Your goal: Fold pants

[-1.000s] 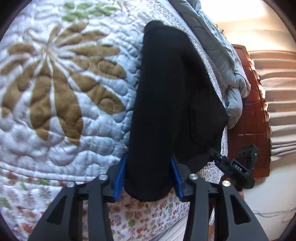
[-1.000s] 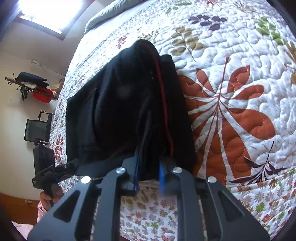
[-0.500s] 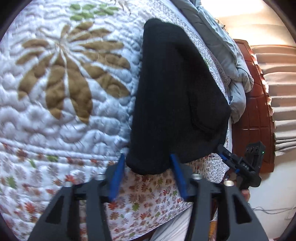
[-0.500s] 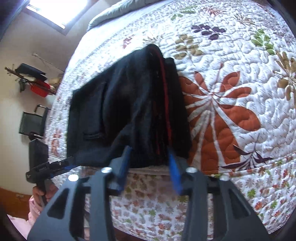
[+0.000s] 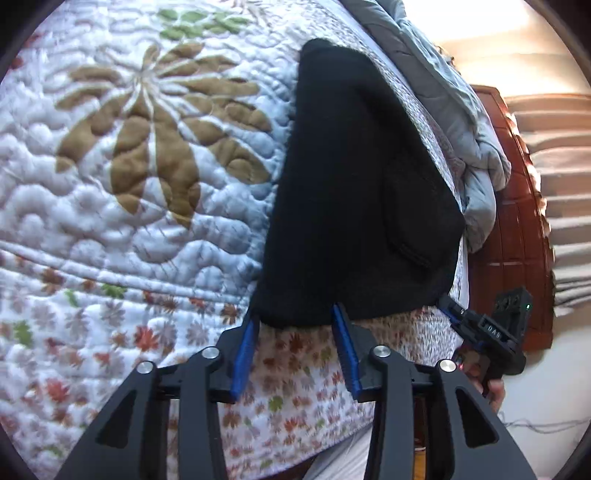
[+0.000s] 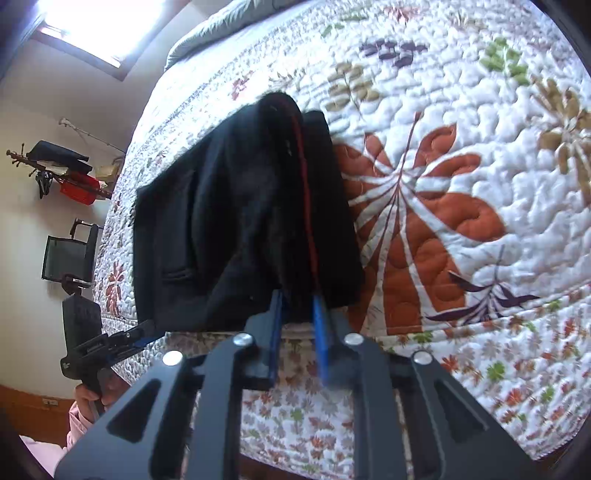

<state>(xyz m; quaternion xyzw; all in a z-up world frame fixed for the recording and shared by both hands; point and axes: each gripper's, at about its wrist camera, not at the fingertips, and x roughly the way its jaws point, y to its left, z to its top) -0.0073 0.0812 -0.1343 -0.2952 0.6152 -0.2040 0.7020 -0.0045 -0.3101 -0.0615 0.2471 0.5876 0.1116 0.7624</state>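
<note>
Black pants (image 5: 354, 206) lie folded compact on the quilt (image 5: 147, 221), fold looks done; left gripper (image 5: 295, 325) and right gripper (image 6: 298, 301) both spread, holding nothing; only tidying left.

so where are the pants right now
The folded black pants lie on the floral quilt near the bed's edge, just ahead of both grippers' open jaws.

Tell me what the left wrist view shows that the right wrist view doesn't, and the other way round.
Only the left wrist view shows the brown leaf motif, the grey duvet and the wooden headboard. Only the right wrist view shows the red stripe on the pants, the orange flower motif, the window and the chair. Both show the folded black pants on the quilt, with open jaws at their near edge.
</note>
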